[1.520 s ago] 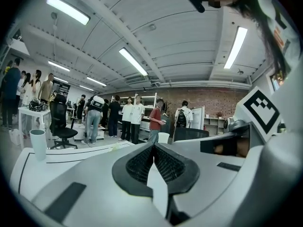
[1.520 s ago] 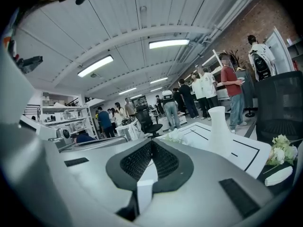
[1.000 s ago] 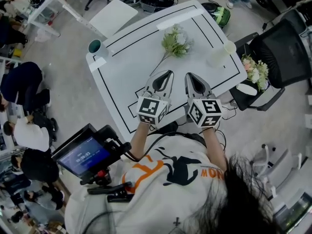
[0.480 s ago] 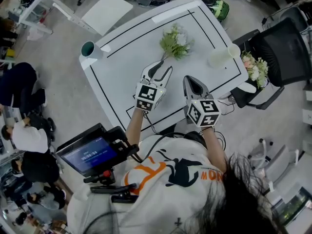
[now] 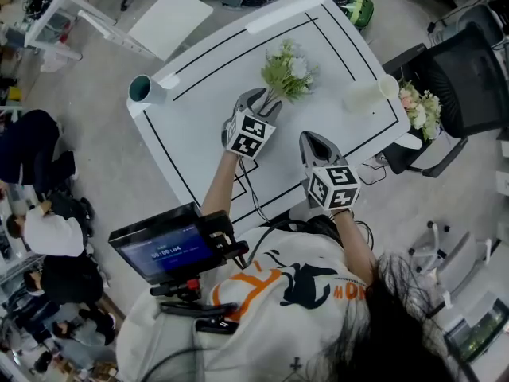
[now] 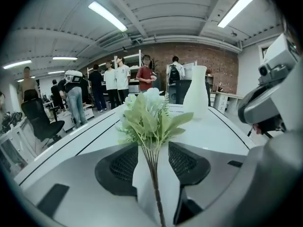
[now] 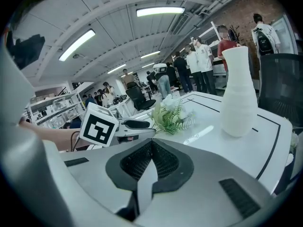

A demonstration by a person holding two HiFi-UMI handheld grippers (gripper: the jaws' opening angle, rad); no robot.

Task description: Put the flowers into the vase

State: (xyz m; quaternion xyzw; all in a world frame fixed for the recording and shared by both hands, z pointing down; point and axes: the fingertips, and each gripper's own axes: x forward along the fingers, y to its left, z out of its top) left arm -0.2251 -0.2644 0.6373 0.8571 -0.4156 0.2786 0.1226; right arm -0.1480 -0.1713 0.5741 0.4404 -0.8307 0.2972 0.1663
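Green-and-white artificial flower bunch [image 5: 288, 66] lay near the white table's [image 5: 207, 94] far edge, your left gripper's [image 5: 265, 100] jaws were just opening, loose round its stems, your right gripper [image 5: 312, 138] was clenched empty.

1. An open-plan lab or workshop hall, with strip lights [image 6: 108, 16] under a ribbed ceiling and a brick wall [image 6: 220, 63].
2. Shelving racks [image 7: 57, 110], an office chair [image 6: 40, 122] and standing people [image 6: 116, 79].
3. A white surface [image 5: 207, 94] marked with black lines, and a recording monitor [image 5: 163, 249].
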